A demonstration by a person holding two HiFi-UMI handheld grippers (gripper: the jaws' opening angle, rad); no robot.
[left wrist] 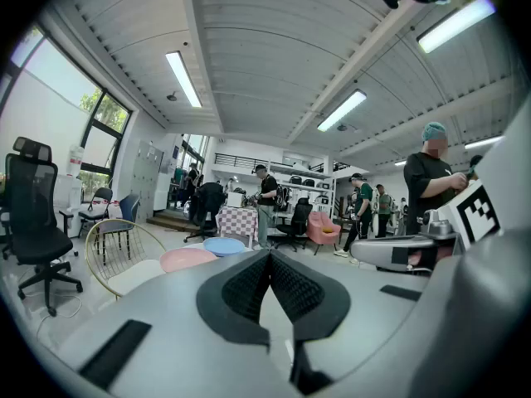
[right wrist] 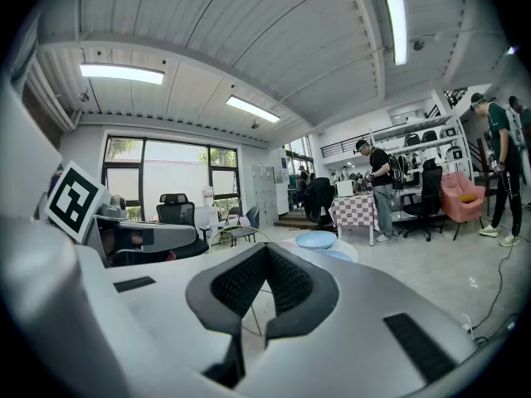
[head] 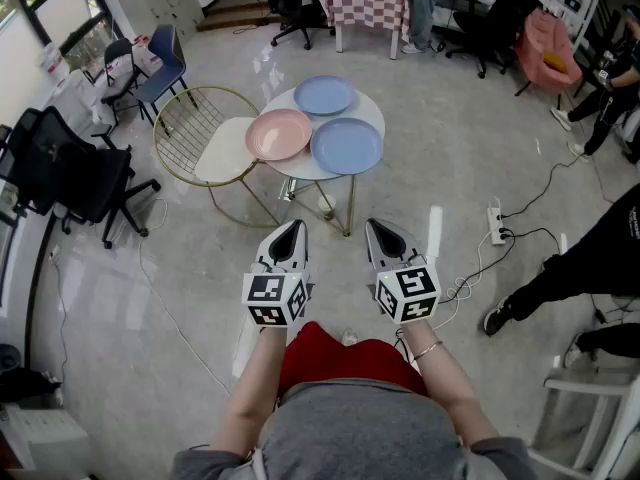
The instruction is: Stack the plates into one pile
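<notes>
- Shiny grey floor [head: 450, 168] is taking up most of the shot, with the round white table [head: 371, 110] standing out in the middle of it.
- Black office chair [head: 80, 173] is sitting well off to the left of that table.
- Gold wire chair [head: 185, 118] with a pale cushion [head: 225, 153] is standing right up against the table's left side.
- Three plates are lying flat on the table, side by side, none of them stacked: a light blue plate [head: 324, 95] is sitting at the table's far edge, a darker blue plate [head: 347, 146] at its near right, and a pink plate [head: 279, 134] at its left edge, hanging a bit toward the cushion.
- Left gripper [head: 292, 230] and right gripper [head: 380, 228] are hovering on the near side of the table, well short of it, both aiming toward it. Each one's jaws are pressing together with nothing between them.
- White power strip [head: 494, 220] is lying on the floor to the right of the table.
</notes>
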